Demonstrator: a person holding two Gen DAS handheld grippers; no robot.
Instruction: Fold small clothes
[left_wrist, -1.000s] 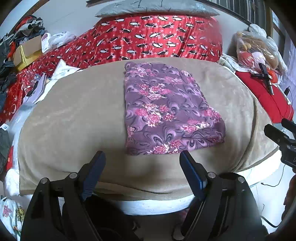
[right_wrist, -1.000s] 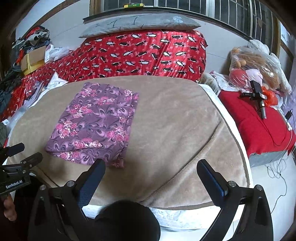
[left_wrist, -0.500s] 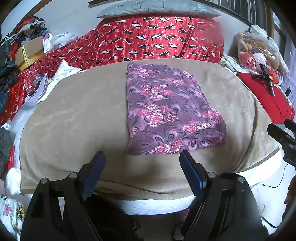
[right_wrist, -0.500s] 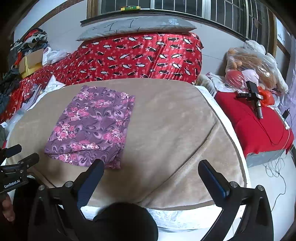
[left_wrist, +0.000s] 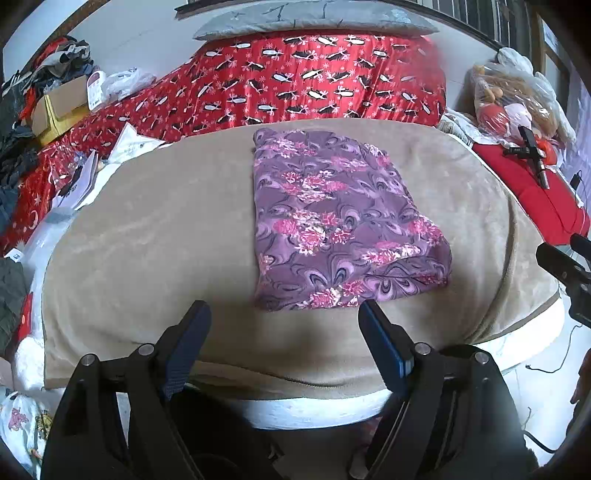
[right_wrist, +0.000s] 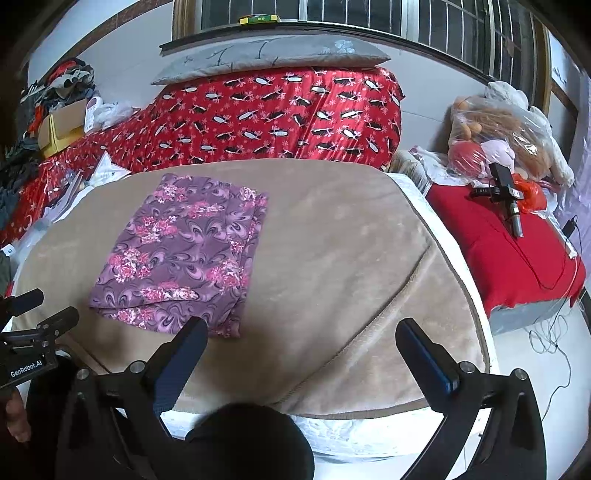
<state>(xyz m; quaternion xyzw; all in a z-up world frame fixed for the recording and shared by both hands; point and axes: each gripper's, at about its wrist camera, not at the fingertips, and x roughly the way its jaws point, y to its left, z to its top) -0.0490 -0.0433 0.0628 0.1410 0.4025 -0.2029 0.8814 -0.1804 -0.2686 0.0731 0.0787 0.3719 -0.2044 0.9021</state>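
Note:
A purple floral garment (left_wrist: 332, 218) lies folded into a rectangle on the beige blanket (left_wrist: 155, 236); it also shows in the right wrist view (right_wrist: 184, 251). My left gripper (left_wrist: 284, 317) is open and empty, just short of the garment's near edge. My right gripper (right_wrist: 301, 332) is open and empty, above the blanket (right_wrist: 332, 240) to the right of the garment's near corner. The left gripper also shows at the left edge of the right wrist view (right_wrist: 29, 332). The right gripper shows at the right edge of the left wrist view (left_wrist: 569, 266).
A red patterned quilt (left_wrist: 314, 85) with a grey pillow (left_wrist: 314, 18) is piled behind the blanket. A red cushion (right_wrist: 517, 251) with a black tool (right_wrist: 506, 195) and a bag of toys (right_wrist: 498, 129) are to the right. Boxes and clothes (left_wrist: 44, 107) clutter the left.
Both grippers have pulled back and lifted slightly from the bed. The garment lies still and both grippers stay open.

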